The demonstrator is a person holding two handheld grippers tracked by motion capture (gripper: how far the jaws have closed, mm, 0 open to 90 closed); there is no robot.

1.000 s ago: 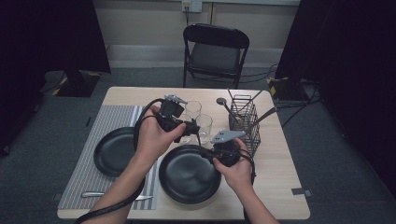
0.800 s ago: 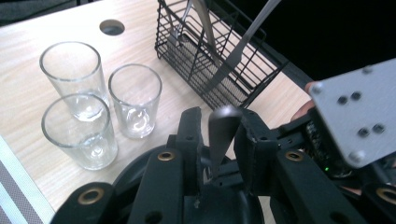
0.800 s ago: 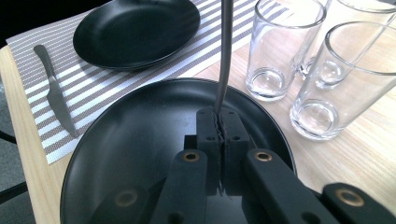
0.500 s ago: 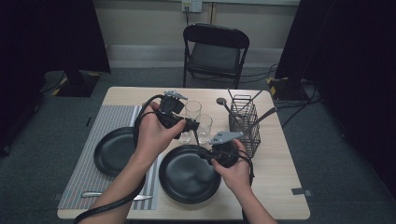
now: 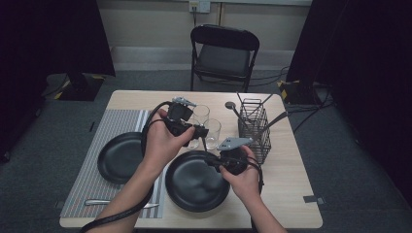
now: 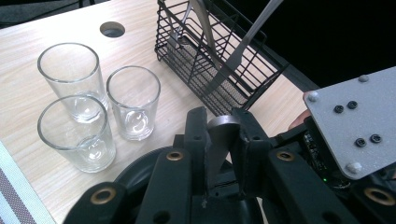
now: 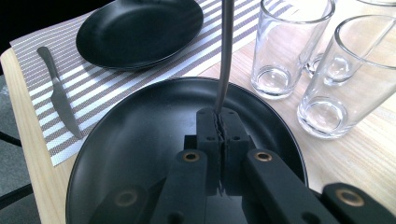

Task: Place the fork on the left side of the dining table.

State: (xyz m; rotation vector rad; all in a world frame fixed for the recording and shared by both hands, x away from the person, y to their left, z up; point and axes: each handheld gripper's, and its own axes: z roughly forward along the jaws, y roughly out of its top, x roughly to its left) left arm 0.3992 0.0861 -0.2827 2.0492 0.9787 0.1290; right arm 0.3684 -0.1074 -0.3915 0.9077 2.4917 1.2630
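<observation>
While pinched from two sides, sits as a thin metal utensil [image 7: 226, 56] at centre of the right gripper view, rising straight from the right gripper [image 7: 221, 116] toward the top edge. Clenched hard there, jaws together on the stem with no gap showing. Seen again mid-frame in the left gripper view as a rounded grey end between the jaws of the left gripper [image 6: 220, 120]; just been closing on it, pressing both flat faces. Cannot tell spoon from fork. Hovering over the near black plate [image 7: 116, 154], bottom centre of the high view, with three glasses [image 6: 133, 100] at upper left of the left gripper view and the wire caddy [image 6: 210, 60] at top centre.

Judged a handover, half done. Main risk: pulling apart with both grips locked, bending the stem or wrenching it out of the weaker hold. Letting go on the right too soon, with only the tip caught on the left, likely to send it clattering onto the plate. Swinging the long free end while turning toward the striped placemat [image 7: 116, 88] or the caddy could clip the nearest glass, close by and easily tipped. Best eased off one side only once the other proves firm.
</observation>
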